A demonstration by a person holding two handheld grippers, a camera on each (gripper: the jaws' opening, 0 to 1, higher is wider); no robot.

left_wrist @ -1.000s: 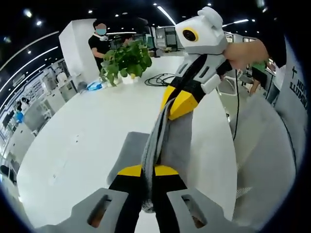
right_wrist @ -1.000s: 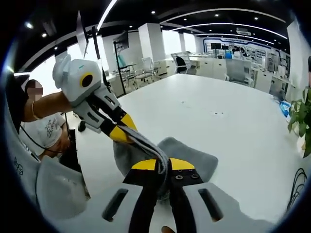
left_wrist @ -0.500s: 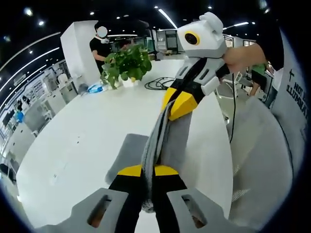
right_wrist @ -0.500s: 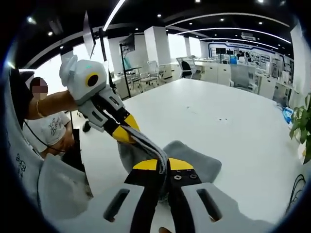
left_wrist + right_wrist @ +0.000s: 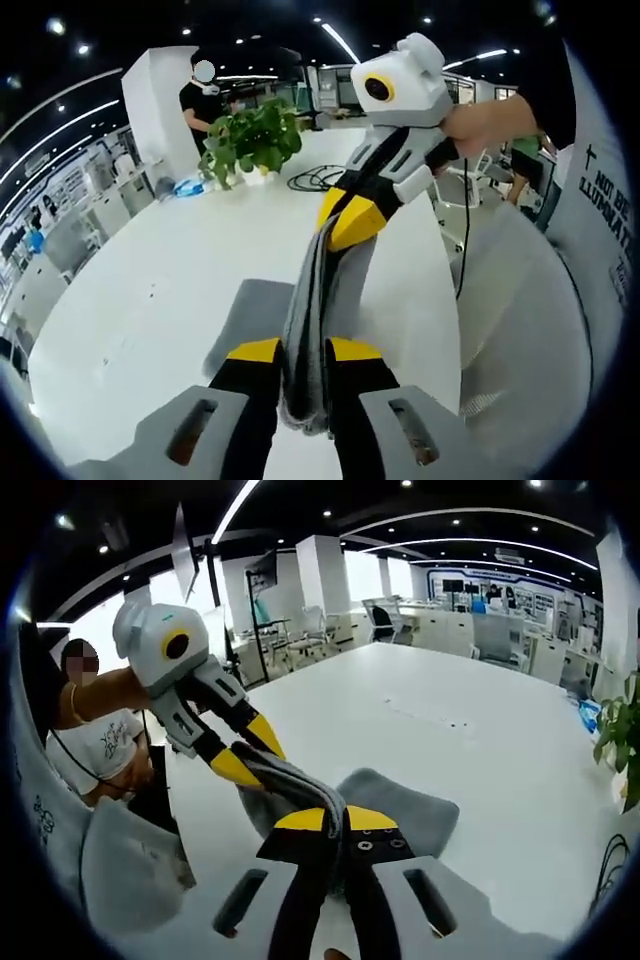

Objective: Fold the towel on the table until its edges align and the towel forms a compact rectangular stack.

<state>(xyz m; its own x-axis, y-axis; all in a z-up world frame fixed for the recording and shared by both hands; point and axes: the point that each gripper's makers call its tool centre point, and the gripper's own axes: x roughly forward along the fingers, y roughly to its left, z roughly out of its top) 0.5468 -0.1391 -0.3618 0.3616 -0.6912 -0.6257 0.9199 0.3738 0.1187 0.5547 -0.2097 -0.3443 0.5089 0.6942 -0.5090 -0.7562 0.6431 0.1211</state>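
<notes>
— What have we changed in the last second?

— Little. In the left gripper view, the right tool (image 5: pixel 345 222) now sits a touch further from our left tool (image 5: pixel 305 352), so the gathered towel (image 5: pixel 308 330) edge between them looks stretched longer and straighter.

— And from the other side?

— In the right gripper view, the left tool (image 5: pixel 245 753) has dropped lower toward the counter (image 5: pixel 470 740) and away from our right tool (image 5: pixel 335 820). The towel (image 5: pixel 400 805) strand between them now runs flatter, and its hanging part beneath has spread slightly wider.
</notes>
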